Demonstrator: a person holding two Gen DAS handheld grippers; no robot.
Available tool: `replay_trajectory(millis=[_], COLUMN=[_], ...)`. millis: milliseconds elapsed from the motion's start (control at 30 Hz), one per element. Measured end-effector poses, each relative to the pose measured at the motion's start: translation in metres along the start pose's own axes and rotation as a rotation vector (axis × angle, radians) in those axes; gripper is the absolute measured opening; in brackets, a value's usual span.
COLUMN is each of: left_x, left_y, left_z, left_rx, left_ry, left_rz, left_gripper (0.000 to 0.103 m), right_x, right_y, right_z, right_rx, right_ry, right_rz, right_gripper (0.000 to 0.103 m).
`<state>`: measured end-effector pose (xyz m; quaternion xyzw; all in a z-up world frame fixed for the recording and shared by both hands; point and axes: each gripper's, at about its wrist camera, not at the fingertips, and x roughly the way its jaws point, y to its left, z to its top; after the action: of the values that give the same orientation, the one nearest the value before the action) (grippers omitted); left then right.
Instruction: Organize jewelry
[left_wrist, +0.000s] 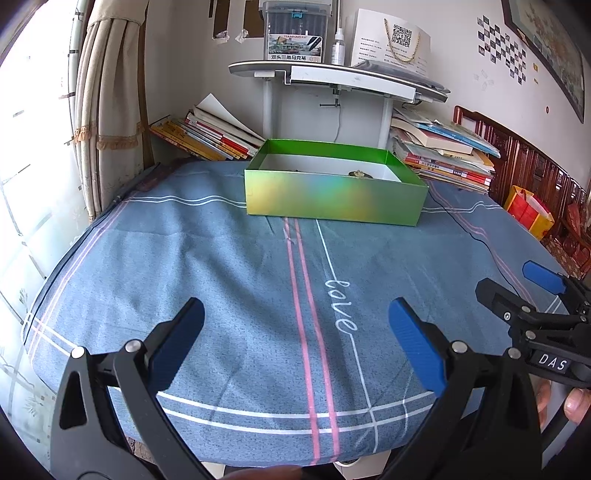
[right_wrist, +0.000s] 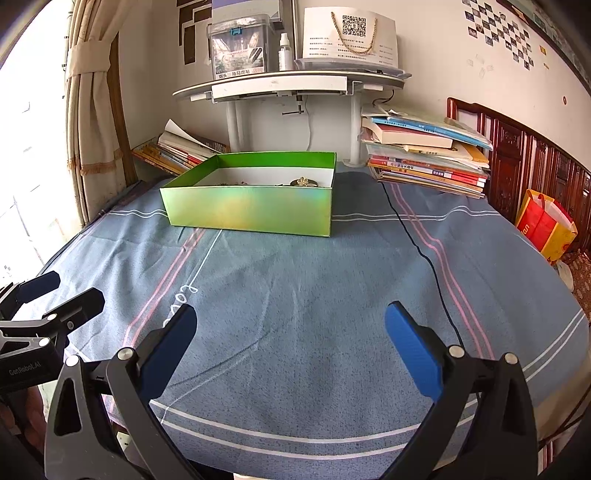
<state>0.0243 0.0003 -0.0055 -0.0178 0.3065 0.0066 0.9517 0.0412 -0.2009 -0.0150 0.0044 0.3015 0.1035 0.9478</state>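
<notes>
Jewelry handling: small, light, snag-prone pieces.
Left gripper (left_wrist: 295, 343) and right gripper (right_wrist: 290, 347) are held wide open, empty; the flower piece (right_wrist: 304, 181) in the green box (right_wrist: 247, 210) is best pinched at its rim.

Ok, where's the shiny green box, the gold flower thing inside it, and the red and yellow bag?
green box (right_wrist: 247, 210), right wrist view, on its front wall.
gold flower piece (right_wrist: 304, 181), right wrist view, on the flower itself.
red and yellow bag (right_wrist: 543, 225), right wrist view, on its red side.
</notes>
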Motion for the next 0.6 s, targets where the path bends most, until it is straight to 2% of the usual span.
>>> replay_trajectory(millis=[600], left_x=[0.0014], left_y=[0.0005], left_z=[0.0001], left_rx=[0.000], left_ry=[0.004], left_rz=[0.002], left_gripper=[0.099], right_x=[0.0007], right_y=[-0.0018], right_z=[-0.0016], right_rx=[0.002], right_ry=[0.001], right_rz=[0.002], right_gripper=[0.100])
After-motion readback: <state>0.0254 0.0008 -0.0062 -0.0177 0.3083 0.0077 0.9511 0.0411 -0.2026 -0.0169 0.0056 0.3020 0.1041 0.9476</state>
